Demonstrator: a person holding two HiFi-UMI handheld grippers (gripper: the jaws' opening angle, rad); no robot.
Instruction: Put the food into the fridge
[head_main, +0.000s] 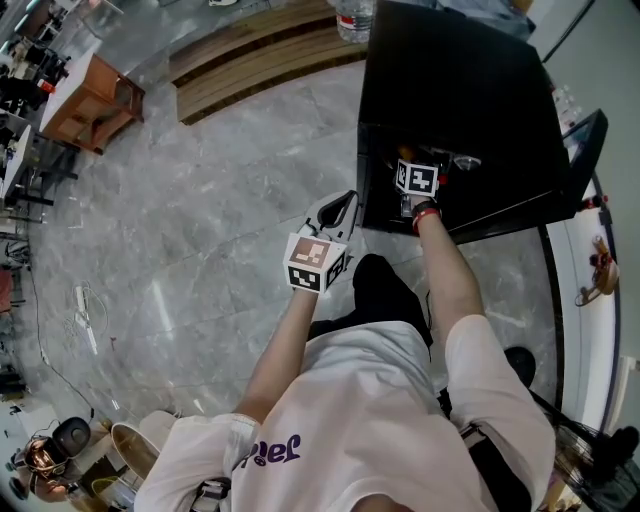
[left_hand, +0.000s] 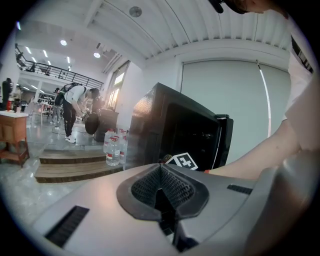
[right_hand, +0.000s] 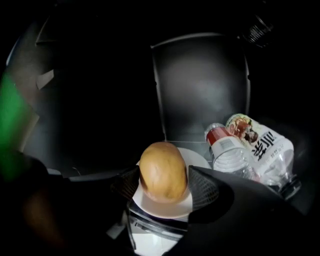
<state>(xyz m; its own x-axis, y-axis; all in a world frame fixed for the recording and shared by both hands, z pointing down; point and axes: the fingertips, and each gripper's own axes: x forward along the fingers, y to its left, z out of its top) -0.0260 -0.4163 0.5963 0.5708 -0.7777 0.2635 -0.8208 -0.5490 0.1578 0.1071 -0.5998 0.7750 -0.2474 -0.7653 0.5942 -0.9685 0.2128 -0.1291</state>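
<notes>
A golden bread roll (right_hand: 163, 171) lies on a small white plate (right_hand: 160, 206) inside the dark fridge (right_hand: 200, 85). My right gripper (right_hand: 164, 187) is shut on the bread roll, one pad against each side. From the head view the black mini fridge (head_main: 470, 100) stands on the floor with its door (head_main: 585, 150) swung open; my right gripper (head_main: 417, 180) reaches into it, tips hidden. My left gripper (head_main: 335, 212) hangs shut and empty just left of the fridge. In its own view my left gripper (left_hand: 160, 187) points at the fridge (left_hand: 165, 127).
Two plastic bottles (right_hand: 250, 150) lie in the fridge to the right of the plate. Water bottles (left_hand: 112, 147) stand on wooden steps (head_main: 260, 60) behind the fridge. A wooden table (head_main: 90, 100) is at the far left. A white counter (head_main: 590, 300) runs along the right.
</notes>
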